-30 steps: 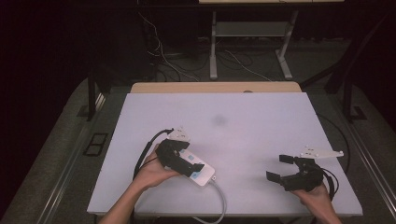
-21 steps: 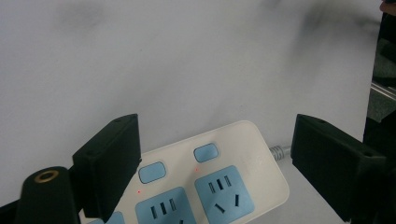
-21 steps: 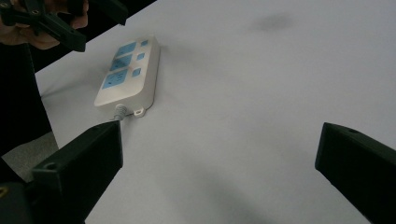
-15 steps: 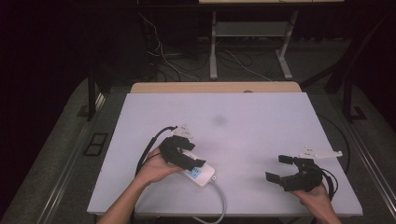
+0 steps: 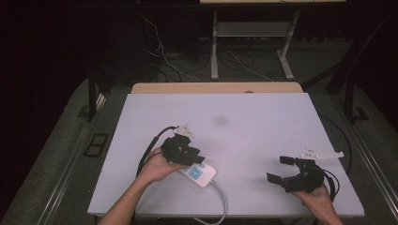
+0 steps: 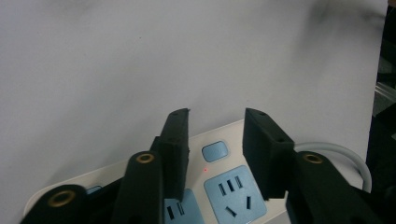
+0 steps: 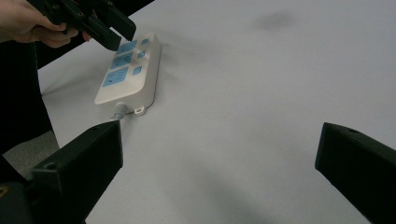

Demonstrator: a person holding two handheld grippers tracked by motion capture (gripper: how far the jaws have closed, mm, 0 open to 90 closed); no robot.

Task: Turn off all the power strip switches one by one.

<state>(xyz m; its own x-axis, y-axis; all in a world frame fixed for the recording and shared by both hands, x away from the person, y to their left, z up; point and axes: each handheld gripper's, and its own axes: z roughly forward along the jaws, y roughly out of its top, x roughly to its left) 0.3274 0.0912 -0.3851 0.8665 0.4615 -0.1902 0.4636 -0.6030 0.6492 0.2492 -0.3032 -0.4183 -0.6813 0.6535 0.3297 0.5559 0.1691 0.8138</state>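
Note:
A white power strip (image 5: 199,174) with blue sockets lies flat on the white table (image 5: 253,140), front left, its grey cord (image 5: 220,197) running off the near edge. My left gripper (image 5: 193,157) hovers over the strip's far end, jaws a little apart and holding nothing. In the left gripper view the gripper (image 6: 217,116) stands just above the strip (image 6: 233,186), with a blue switch (image 6: 215,151) and a small red light between the jaws. My right gripper (image 5: 278,168) rests at the front right, wide open. Its own view (image 7: 219,154) looks across bare table at the strip (image 7: 128,70) and the left gripper (image 7: 117,33).
A faint dark smudge (image 5: 219,121) marks the table's middle. A wooden board (image 5: 216,87) lines the far edge. Beyond it stand metal desk legs (image 5: 214,47) and loose floor cables (image 5: 164,61). Dark floor drops away on both sides.
The left gripper has crept slightly farther over the power strip. The right gripper and the strip have stayed put.

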